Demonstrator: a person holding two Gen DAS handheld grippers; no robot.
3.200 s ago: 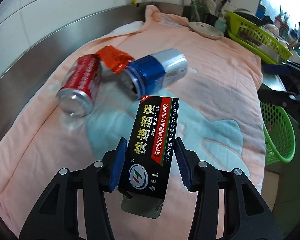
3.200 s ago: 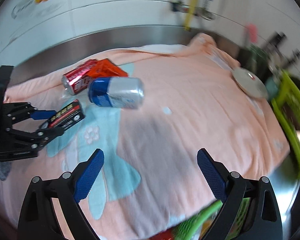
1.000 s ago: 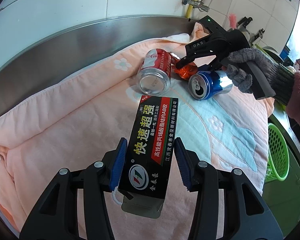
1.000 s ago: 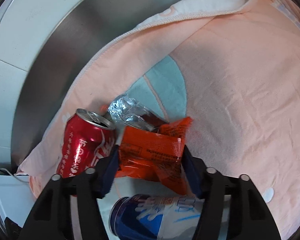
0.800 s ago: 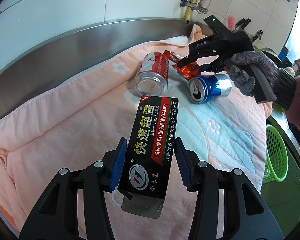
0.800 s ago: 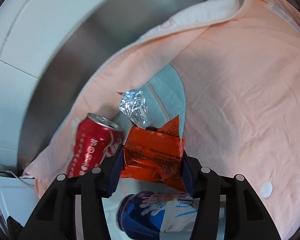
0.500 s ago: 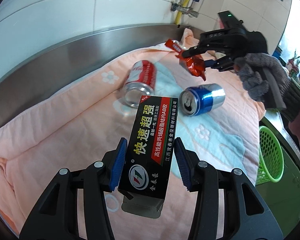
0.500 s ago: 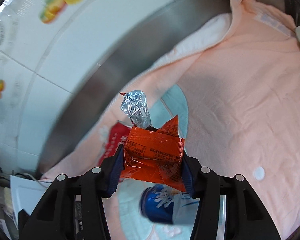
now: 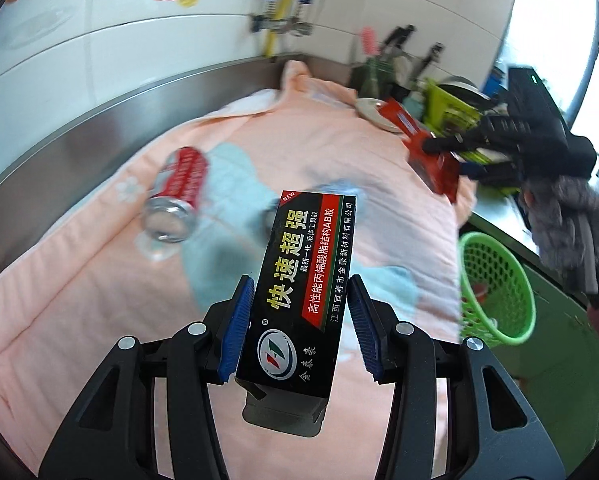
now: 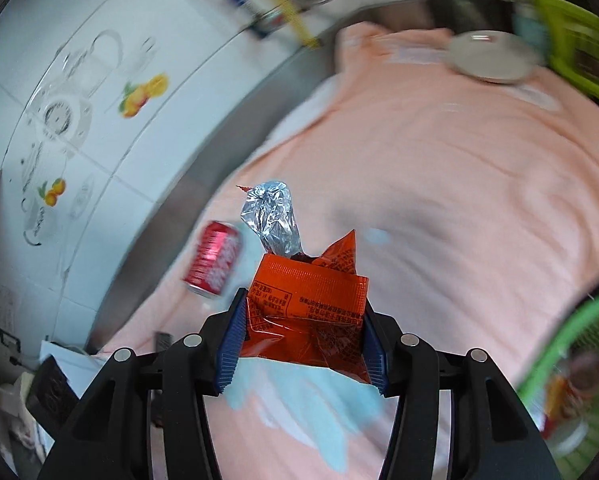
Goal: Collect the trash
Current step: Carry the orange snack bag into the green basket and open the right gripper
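Clamping an orange snack wrapper [image 10: 305,318] between its blue pads, the right gripper [image 10: 302,342] hangs raised over the peach towel's [image 10: 479,184] edge, near the green basket [image 9: 495,284]. The left gripper [image 9: 299,330] hovers level above the towel, jaws pinching a black glue box [image 9: 303,292]. A red can [image 9: 177,190] lies on the towel.

The black glue box [image 9: 305,288] reads "NEW", "快速超强" and "金豪泰".

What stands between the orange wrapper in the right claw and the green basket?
Nothing visible. The right claw holds the orange wrapper in the air above the pink towel, and the green basket sits open-topped beyond the towel's edge, some trash already inside.
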